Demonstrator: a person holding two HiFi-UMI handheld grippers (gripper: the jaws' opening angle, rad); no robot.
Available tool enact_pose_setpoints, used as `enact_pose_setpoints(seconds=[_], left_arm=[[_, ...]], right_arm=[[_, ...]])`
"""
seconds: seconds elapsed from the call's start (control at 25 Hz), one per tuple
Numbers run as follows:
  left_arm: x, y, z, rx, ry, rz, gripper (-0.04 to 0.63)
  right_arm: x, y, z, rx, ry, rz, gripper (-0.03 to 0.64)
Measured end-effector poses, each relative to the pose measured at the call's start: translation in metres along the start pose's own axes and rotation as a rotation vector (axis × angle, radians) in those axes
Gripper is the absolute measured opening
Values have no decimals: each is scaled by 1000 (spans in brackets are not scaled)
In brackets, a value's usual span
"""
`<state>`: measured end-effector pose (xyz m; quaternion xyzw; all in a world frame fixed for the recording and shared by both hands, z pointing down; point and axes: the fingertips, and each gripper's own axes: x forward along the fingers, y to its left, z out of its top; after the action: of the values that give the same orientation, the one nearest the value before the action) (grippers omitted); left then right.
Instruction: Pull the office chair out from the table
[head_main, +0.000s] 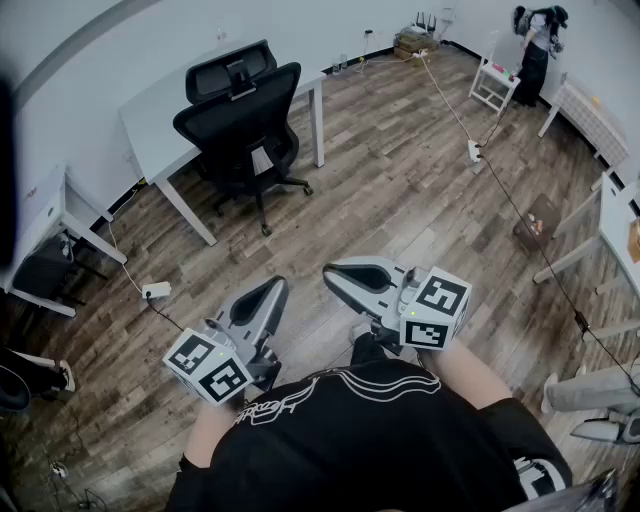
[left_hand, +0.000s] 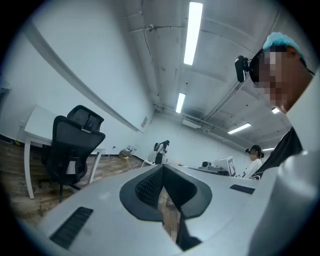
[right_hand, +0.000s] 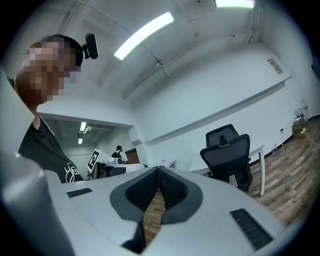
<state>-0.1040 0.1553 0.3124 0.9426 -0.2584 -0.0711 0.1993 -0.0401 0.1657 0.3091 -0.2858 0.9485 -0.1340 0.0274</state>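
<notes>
Head view: the office chair (head_main: 240, 125) is sitting pushed in at the white worktop (head_main: 150, 120), well apart from the left claw (head_main: 270, 290) and the right claw (head_main: 335, 275). Pulled askew, its base could be catching a worktop leg.

Left gripper view: the left claw is pointing level, closed, empty.

Right gripper view: the right claw is pointing level, closed, gripping nothing.

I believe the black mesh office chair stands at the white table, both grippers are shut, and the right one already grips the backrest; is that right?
Not quite: the right gripper grips nothing and is well short of the black mesh office chair, as the head view shows. The chair does stand at the white table, and the left gripper is shut too.
</notes>
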Motion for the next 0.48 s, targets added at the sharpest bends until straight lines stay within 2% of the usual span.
enact_pose_setpoints(seconds=[0.24,0.48], left_arm=[[9,9,1,9,7,18,6],[36,28,1,2,18,51,6]], right_arm=[[6,-11,3,-4,4,19,38],[10,-48,6,36,11,25,38]])
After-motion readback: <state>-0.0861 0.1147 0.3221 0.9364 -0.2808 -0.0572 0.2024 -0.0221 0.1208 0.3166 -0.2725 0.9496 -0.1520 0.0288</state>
